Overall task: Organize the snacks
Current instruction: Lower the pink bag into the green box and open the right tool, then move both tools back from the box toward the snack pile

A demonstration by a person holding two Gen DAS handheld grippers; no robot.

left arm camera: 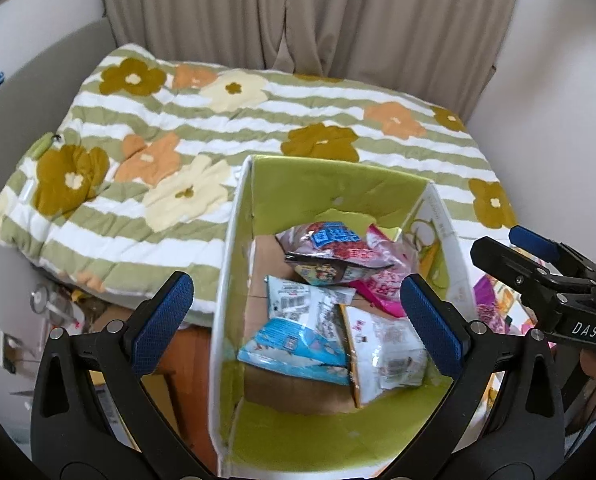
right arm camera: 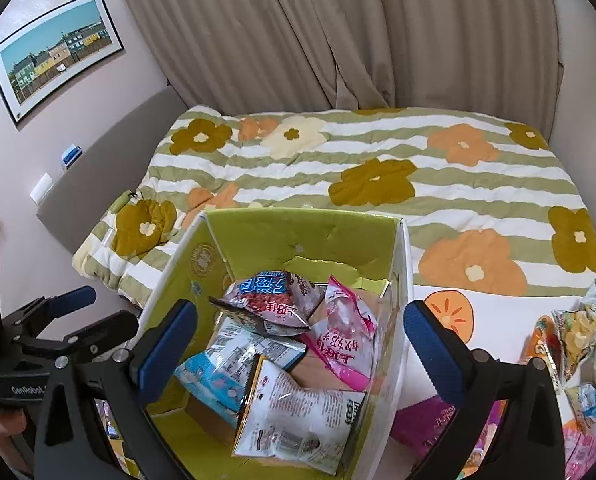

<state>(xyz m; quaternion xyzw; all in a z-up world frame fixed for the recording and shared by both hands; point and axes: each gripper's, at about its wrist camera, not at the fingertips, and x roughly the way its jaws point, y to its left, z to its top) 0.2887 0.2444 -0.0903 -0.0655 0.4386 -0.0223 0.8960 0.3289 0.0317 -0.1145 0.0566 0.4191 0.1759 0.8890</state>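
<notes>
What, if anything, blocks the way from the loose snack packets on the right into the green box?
Only the box's own right wall stands between the loose packets outside it and the open top. The box has no lid, and the packets already inside lie low. The right gripper is open and empty above the box.

Both wrist views look steeply down, from close above, into the open green-lined cardboard box [left arm camera: 329,184] [right arm camera: 298,232] of snack packets, facing the flower-patterned striped bedspread [left arm camera: 178,128] [right arm camera: 377,160] and beige curtain [left arm camera: 298,12] [right arm camera: 317,32] they share.
</notes>
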